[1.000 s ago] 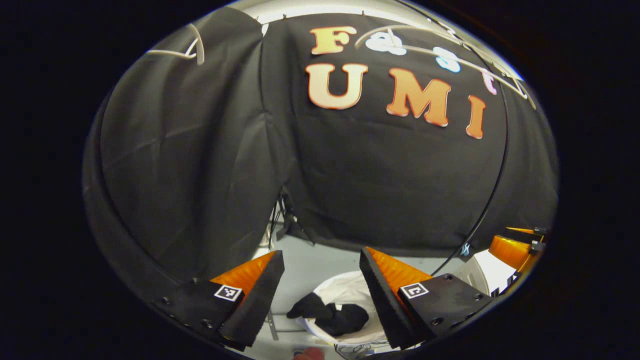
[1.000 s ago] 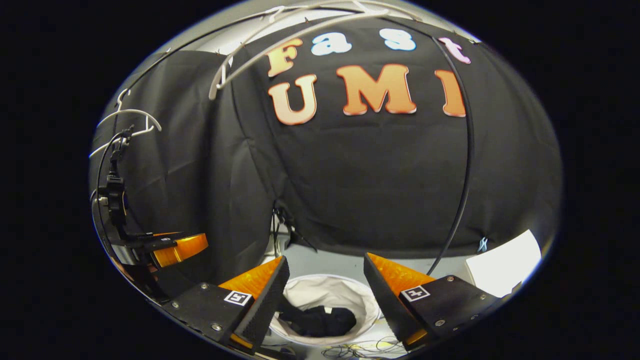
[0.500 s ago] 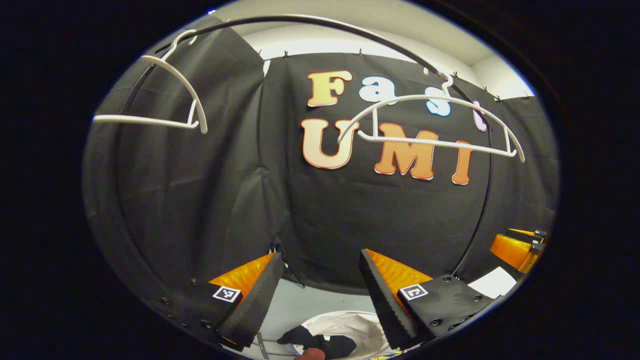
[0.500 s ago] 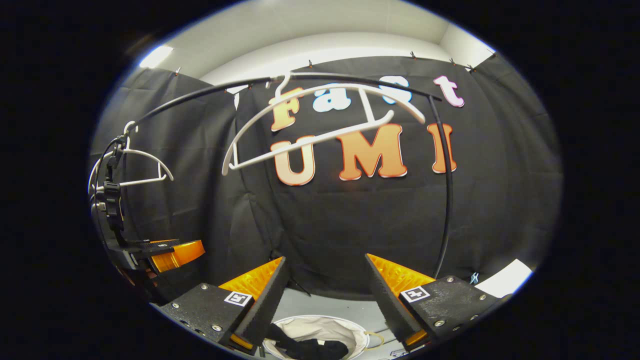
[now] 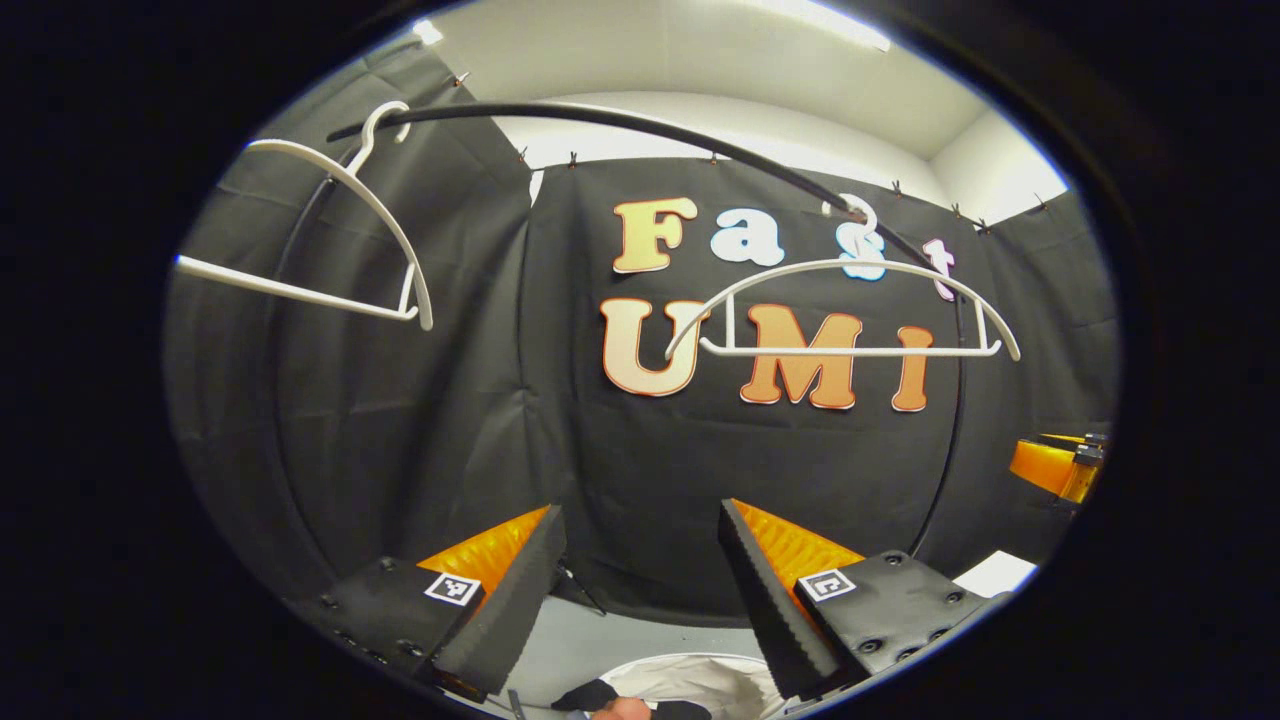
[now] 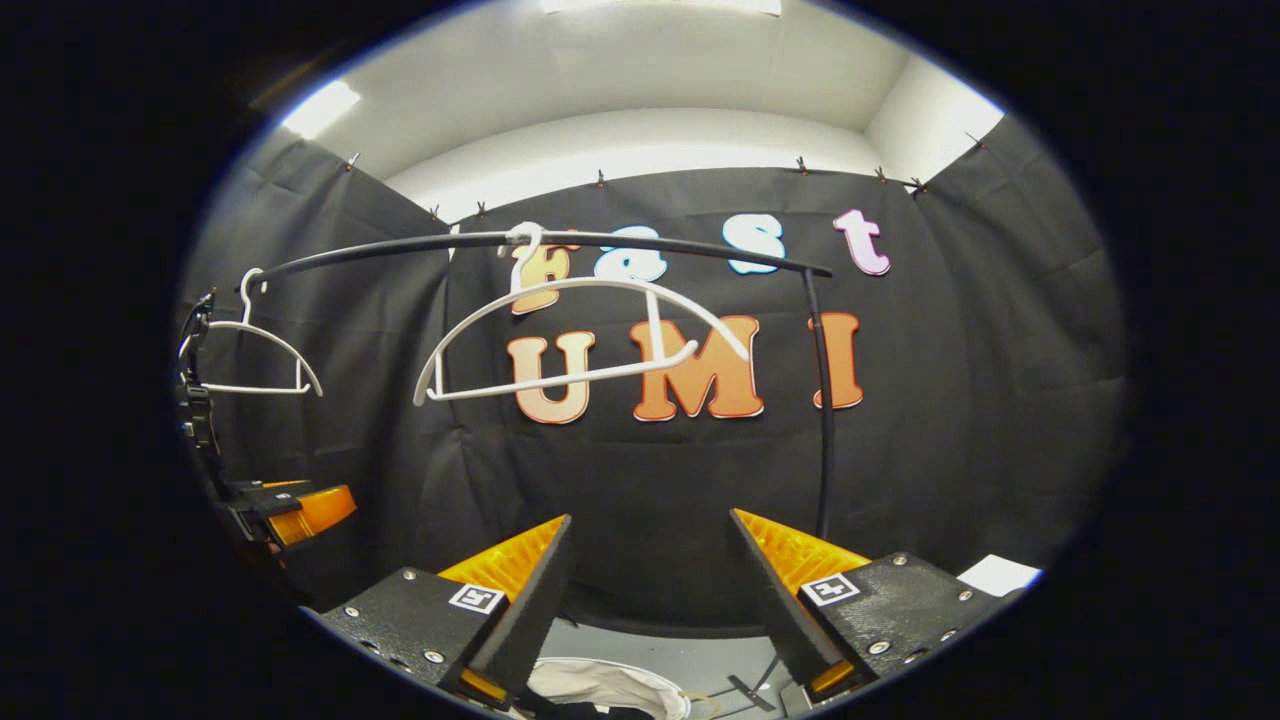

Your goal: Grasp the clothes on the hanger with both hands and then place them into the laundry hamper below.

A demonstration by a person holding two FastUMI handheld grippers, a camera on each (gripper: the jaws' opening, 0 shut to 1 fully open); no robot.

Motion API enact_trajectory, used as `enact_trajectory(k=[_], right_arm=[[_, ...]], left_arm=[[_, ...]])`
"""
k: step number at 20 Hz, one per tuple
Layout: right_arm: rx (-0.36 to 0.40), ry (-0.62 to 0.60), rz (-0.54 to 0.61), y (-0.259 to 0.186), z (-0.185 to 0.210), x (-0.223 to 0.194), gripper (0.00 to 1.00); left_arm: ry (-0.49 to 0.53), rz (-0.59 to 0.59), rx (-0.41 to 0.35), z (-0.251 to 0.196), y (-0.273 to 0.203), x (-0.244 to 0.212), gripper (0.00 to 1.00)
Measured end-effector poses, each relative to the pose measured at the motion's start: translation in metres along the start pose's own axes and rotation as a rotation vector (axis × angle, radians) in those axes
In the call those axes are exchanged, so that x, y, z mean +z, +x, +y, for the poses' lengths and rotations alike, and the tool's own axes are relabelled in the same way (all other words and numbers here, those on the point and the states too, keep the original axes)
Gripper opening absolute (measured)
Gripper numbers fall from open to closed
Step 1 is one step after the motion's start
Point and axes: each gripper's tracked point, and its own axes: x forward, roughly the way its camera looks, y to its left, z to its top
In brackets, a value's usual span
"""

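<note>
Two bare white hangers (image 5: 850,351) (image 5: 300,290) hang from a curved black rail (image 5: 620,120) in the left gripper view. My left gripper (image 5: 640,600) is open and holds nothing, well below the hangers. The white laundry hamper (image 5: 690,672) peeks in at the bottom edge, with a bit of dark clothing (image 5: 585,695) inside. In the right gripper view my right gripper (image 6: 650,600) is also open with nothing in it. The same hangers (image 6: 560,378) (image 6: 250,389) hang from the rail (image 6: 650,240) above it, and the hamper's white liner (image 6: 610,685) lies below it.
The rail's black upright (image 6: 825,420) stands right of centre. A white sheet (image 5: 995,572) lies on the floor at the right. The other gripper shows at the right edge (image 5: 1055,465) of the left gripper view and at the left edge (image 6: 290,505) of the right gripper view.
Both grippers have risen and tilted up from the hamper, which has slid to the bottom edge. The hangers and rail have dropped into fuller view. Both grippers stayed open.
</note>
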Motion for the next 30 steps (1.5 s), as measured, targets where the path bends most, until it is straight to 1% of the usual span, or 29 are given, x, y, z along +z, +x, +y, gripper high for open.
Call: enact_trajectory(k=[4, 8, 9, 17, 22, 23, 30], right_arm=[[-0.019, 0.012, -0.017, -0.012, -0.010, 0.012, 0.92], [-0.021, 0.006, -0.039, -0.017, -0.006, 0.022, 0.92], [-0.022, 0.006, -0.042, -0.016, -0.006, 0.024, 1.00], [-0.023, 0.014, -0.039, -0.021, 0.003, 0.018, 1.00], [-0.019, 0.016, -0.031, -0.018, 0.006, 0.014, 1.00], [-0.017, 0.016, -0.029, -0.017, 0.007, 0.013, 0.92], [-0.022, 0.011, -0.021, -0.015, 0.006, 0.011, 0.92]], left_arm=[[-0.030, -0.027, -0.008, -0.003, -0.010, 0.016, 0.99], [-0.056, -0.054, -0.003, 0.002, -0.010, 0.029, 0.99], [-0.057, -0.063, 0.002, 0.002, -0.009, 0.029, 0.99], [-0.045, -0.071, 0.035, 0.014, -0.013, 0.031, 0.99], [-0.036, -0.082, 0.033, 0.015, -0.011, 0.033, 0.99], [-0.036, -0.085, 0.031, 0.015, -0.011, 0.033, 0.99], [-0.038, -0.079, 0.019, 0.014, -0.011, 0.033, 0.99]])
